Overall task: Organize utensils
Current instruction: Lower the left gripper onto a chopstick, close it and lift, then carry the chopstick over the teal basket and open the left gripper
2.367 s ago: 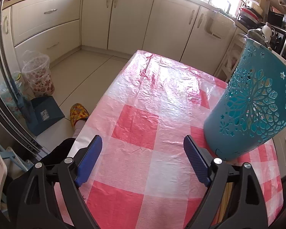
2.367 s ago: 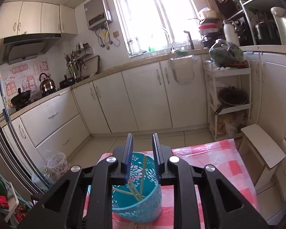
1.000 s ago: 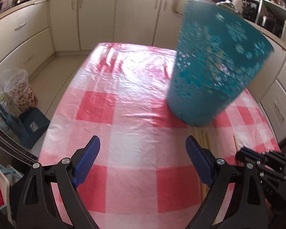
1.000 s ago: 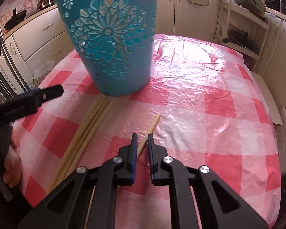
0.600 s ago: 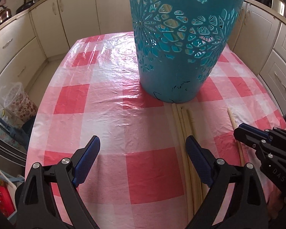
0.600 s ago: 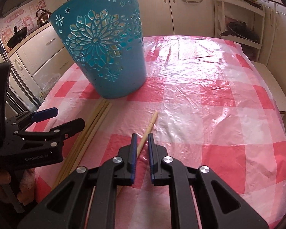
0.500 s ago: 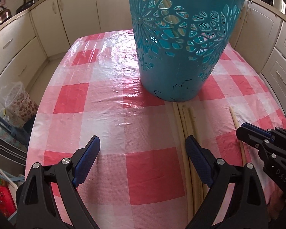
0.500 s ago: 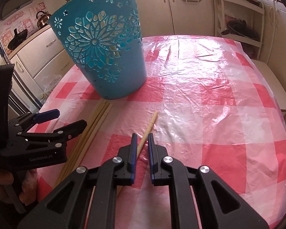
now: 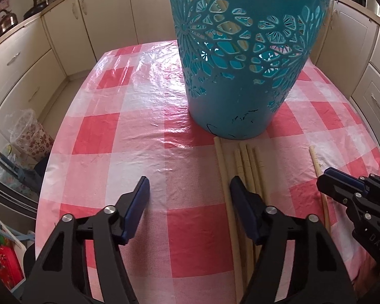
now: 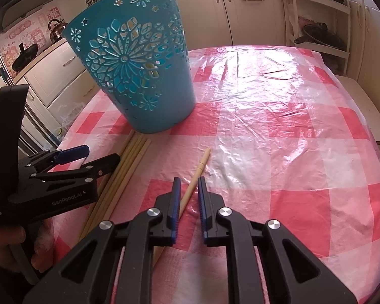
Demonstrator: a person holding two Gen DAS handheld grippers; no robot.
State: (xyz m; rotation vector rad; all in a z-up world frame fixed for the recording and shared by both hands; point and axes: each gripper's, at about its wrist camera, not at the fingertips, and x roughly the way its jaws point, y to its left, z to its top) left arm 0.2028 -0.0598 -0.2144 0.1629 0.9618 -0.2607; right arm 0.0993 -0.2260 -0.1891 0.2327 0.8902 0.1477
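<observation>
A teal perforated basket (image 9: pixel 243 58) stands upright on the red-checked table (image 9: pixel 129 136); it also shows in the right wrist view (image 10: pixel 141 71). A bundle of several pale wooden chopsticks (image 9: pixel 248 167) lies in front of it, seen too in the right wrist view (image 10: pixel 124 167). A single chopstick (image 10: pixel 196 174) lies apart to the right. My left gripper (image 9: pixel 190 190) is open, its right finger over the bundle's left edge. My right gripper (image 10: pixel 188 192) is open a narrow gap, straddling the single chopstick without gripping it. Chopsticks show inside the basket through its holes.
Cream kitchen cabinets (image 9: pixel 63 35) surround the table. A floral bin (image 9: pixel 30 136) stands on the floor at left. A shelf rack (image 10: pixel 316 25) and a wooden stool (image 10: pixel 367 106) stand beyond the table's right side. The table's plastic cover is wrinkled and shiny (image 10: pixel 253 96).
Both grippers swung down from above the basket to the table. The left gripper's jaws have narrowed and come in over the chopstick bundle. The right gripper has opened slightly around the single chopstick.
</observation>
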